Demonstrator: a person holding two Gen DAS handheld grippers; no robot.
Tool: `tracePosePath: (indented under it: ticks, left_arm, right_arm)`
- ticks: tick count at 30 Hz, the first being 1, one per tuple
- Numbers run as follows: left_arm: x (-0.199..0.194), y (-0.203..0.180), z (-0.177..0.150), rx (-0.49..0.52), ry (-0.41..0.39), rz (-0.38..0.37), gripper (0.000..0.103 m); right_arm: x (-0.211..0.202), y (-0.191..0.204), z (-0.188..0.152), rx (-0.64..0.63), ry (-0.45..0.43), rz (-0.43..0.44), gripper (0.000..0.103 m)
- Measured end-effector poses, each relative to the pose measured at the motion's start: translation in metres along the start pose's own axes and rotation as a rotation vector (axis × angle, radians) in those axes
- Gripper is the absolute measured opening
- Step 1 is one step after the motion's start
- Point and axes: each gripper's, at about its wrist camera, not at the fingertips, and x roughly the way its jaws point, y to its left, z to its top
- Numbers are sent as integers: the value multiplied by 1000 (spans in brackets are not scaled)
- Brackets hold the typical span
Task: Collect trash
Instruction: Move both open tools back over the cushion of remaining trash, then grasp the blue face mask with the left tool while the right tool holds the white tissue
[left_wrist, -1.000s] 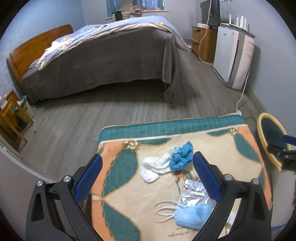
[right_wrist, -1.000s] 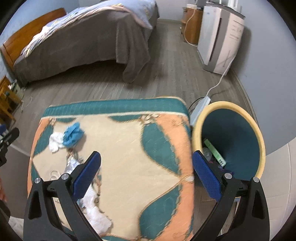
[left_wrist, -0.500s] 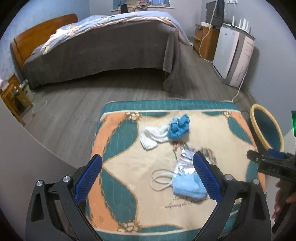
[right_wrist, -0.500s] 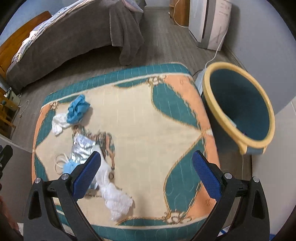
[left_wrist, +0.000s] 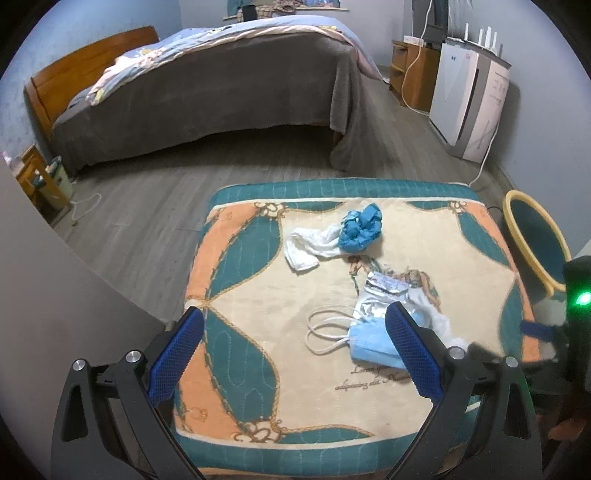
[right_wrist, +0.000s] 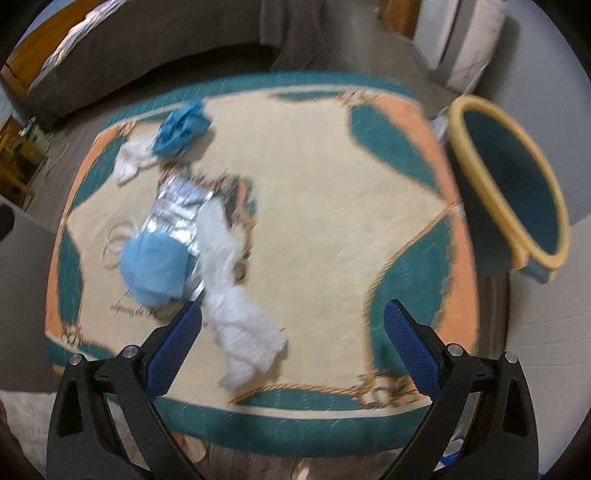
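As both my left gripper and right gripper hang spread and empty, I judge the white tissue light, limp, best pinched mid-wad.

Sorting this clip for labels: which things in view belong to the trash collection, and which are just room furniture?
Job:
blue face mask
silver foil wrapper
long white tissue
crumpled blue wad
small white tissue
yellow-rimmed bin
both open grippers, left gripper, right gripper

Not job:
bed
white appliance
patterned mat
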Motion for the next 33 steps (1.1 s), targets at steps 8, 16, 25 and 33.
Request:
tracePosePath:
  ticks: [8,16,25,33]
  left_arm:
    - [12,-10,-1,56,19,6,97]
    - [28,-43,-9,162,44,-63,97]
    - [59,-87,-22,289,105,-133,97]
    - [73,-97,-27,298,144,-140,96]
  right_arm:
    - [19,12,-2,-13,141,151,27]
    - [-44,-14,52,-116,6,6,26]
    - [-39,-43,60,-24,-75,15,26]
    - [-30,-54,65,-16,-57,25,26]
